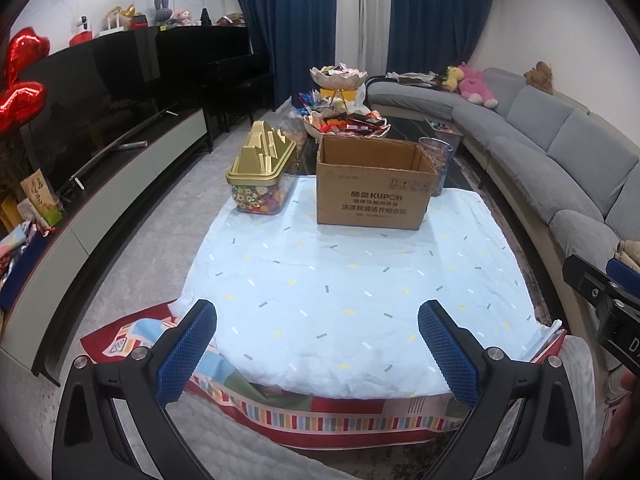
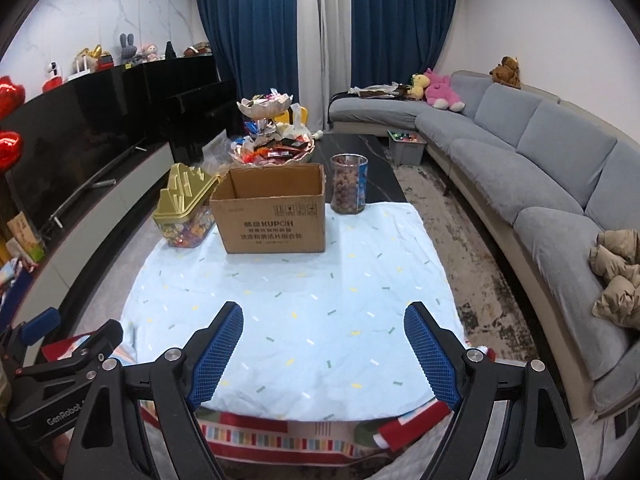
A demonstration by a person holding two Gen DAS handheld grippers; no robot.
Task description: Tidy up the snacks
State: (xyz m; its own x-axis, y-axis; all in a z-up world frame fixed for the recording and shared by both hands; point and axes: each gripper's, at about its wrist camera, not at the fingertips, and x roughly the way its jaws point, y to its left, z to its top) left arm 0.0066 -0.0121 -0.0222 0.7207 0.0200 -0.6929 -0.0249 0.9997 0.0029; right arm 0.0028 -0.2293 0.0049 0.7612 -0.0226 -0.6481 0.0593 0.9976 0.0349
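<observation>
An open brown cardboard box [image 1: 372, 188] [image 2: 276, 216] stands at the far side of a light blue cloth [image 1: 352, 292] [image 2: 288, 300]. Left of it sits a clear candy tub with a gold lid [image 1: 260, 172] [image 2: 184, 208]. Right of it stands a clear jar of brown snacks [image 1: 434, 164] [image 2: 349, 184]. Behind the box are bowls heaped with wrapped snacks [image 1: 346, 122] [image 2: 272, 148]. My left gripper [image 1: 318, 350] is open over the cloth's near edge, nothing between its fingers. My right gripper [image 2: 324, 354] is also open and empty.
A grey sofa [image 2: 540, 168] curves along the right, with plush toys [image 2: 440, 90] at its far end. A black TV and low cabinet [image 1: 100, 128] run along the left. A dark table top [image 2: 352, 152] extends behind the cloth. A striped blanket [image 1: 320, 412] lies under the cloth's near edge.
</observation>
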